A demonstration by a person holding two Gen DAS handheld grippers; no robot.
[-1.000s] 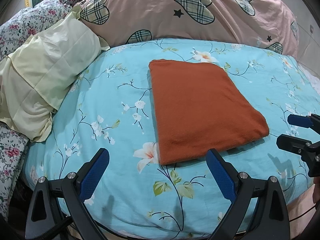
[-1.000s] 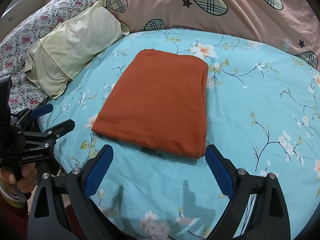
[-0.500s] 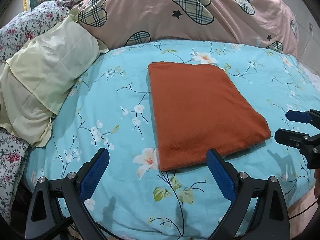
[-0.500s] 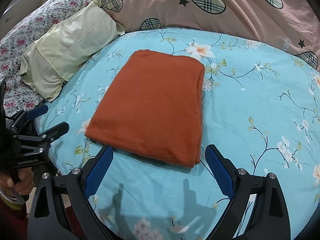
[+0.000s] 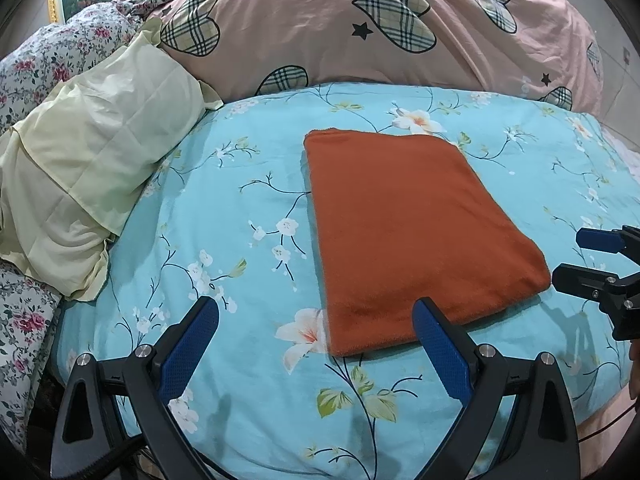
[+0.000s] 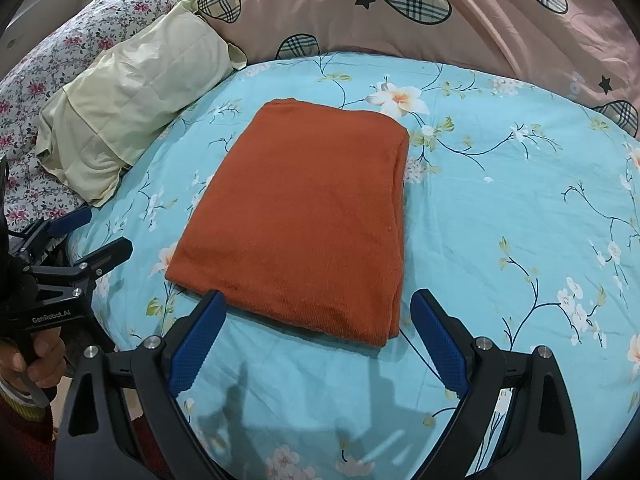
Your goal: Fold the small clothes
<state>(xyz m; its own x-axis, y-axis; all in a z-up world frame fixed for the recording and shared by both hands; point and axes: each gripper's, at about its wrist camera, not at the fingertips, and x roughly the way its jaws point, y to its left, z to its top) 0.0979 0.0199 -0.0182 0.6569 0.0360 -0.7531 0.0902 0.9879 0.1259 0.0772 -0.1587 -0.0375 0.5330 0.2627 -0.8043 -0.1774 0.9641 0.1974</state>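
An orange garment (image 5: 412, 232) lies folded into a flat rectangle on the light blue floral bedsheet (image 5: 224, 216); it also shows in the right wrist view (image 6: 304, 224). My left gripper (image 5: 316, 344) is open and empty, above the sheet at the garment's near left corner. My right gripper (image 6: 318, 338) is open and empty, just in front of the garment's near edge. Each gripper appears at the side of the other's view: the right one (image 5: 588, 260) and the left one (image 6: 80, 236), both open.
A pale yellow pillow (image 5: 88, 168) lies at the left. A pink duvet with plaid hearts (image 5: 380, 28) is piled behind the garment. A floral pillow (image 5: 52, 52) sits at the far left. The bed's front edge runs just below the grippers.
Both grippers have drawn a little closer to the garment's near edge. The garment has not moved and both grippers stay open.
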